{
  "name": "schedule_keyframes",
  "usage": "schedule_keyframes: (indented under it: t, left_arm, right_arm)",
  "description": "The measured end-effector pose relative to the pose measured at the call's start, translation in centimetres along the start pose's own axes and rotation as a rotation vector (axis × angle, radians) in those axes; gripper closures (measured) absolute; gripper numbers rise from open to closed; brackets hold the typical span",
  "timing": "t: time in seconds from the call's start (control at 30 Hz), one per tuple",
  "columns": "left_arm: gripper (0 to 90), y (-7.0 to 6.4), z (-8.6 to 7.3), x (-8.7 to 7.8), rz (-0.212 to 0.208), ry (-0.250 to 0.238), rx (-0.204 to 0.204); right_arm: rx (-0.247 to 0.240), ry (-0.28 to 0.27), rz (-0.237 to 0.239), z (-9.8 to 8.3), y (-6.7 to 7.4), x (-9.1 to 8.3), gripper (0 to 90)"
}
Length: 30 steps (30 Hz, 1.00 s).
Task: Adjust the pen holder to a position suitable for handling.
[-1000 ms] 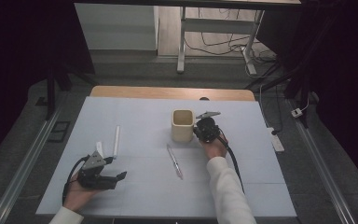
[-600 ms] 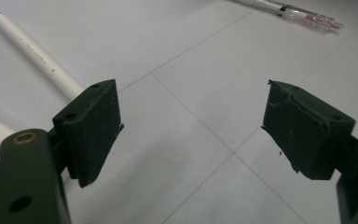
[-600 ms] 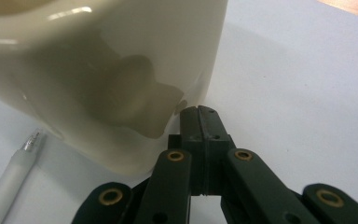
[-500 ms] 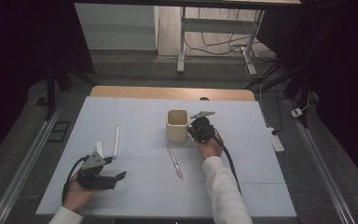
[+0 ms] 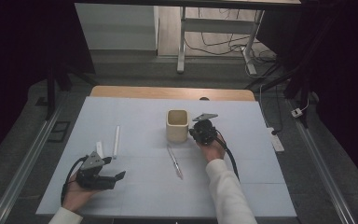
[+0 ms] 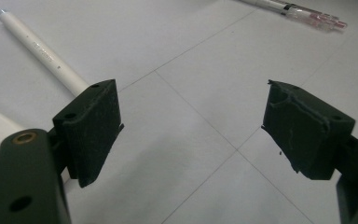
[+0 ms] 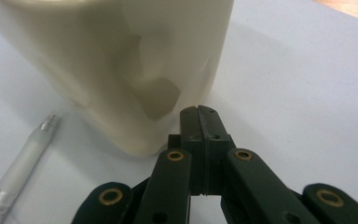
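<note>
A cream square cup (image 5: 177, 125) stands upright on the pale table mat (image 5: 135, 196). My right gripper (image 5: 193, 133) lies just right of it, shut with nothing between its pads. In the right gripper view the closed tips (image 7: 199, 112) sit at the foot of the cup's wall (image 7: 135, 70); whether they touch it is unclear. A clear pen (image 5: 175, 161) lies in front of the cup, also seen as the clear pen (image 7: 23, 163). My left gripper (image 5: 114, 179) rests open at the front left, its jaws (image 6: 191, 130) wide apart over bare mat. A white pen (image 5: 116, 140) lies beyond it.
A short white stick (image 5: 99, 148) lies beside the white pen (image 6: 42, 49). The clear pen (image 6: 303, 14) lies far off past the left jaws. A wooden table edge (image 5: 168, 92) runs behind the mat, with metal rails along both sides.
The cup and my right gripper have shifted slightly to the left. The left gripper has stayed where it was.
</note>
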State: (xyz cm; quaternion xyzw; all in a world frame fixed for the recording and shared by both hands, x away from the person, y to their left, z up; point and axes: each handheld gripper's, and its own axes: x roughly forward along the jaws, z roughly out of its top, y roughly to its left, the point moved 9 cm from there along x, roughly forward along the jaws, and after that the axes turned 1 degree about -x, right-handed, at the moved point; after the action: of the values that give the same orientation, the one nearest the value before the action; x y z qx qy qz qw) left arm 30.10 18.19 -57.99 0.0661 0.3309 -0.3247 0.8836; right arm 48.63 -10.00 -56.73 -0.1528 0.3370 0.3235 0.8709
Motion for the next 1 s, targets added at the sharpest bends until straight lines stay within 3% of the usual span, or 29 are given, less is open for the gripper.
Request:
schedule_keyframes:
  t: [0.2,0.33,0.53,1.0]
  left_arm:
    - [18.7,0.0,0.1,-0.1,0.005,-0.004,0.001]
    - [18.7,0.0,0.1,0.0,0.007,-0.001,0.002]
    - [18.7,0.1,0.1,0.1,0.008,0.002,0.004]
    - [18.7,0.0,0.0,0.5,0.017,0.009,0.020]
  right_arm:
    - [0.008,-0.022,0.015,0.0,0.0,-1.4,88.1]
    - [0.008,-0.029,0.017,0.0,0.1,-2.1,74.9]
    - [0.029,-0.024,0.056,-0.8,0.3,-2.7,60.5]
    - [0.009,-0.081,0.116,-0.8,1.8,-5.2,52.4]
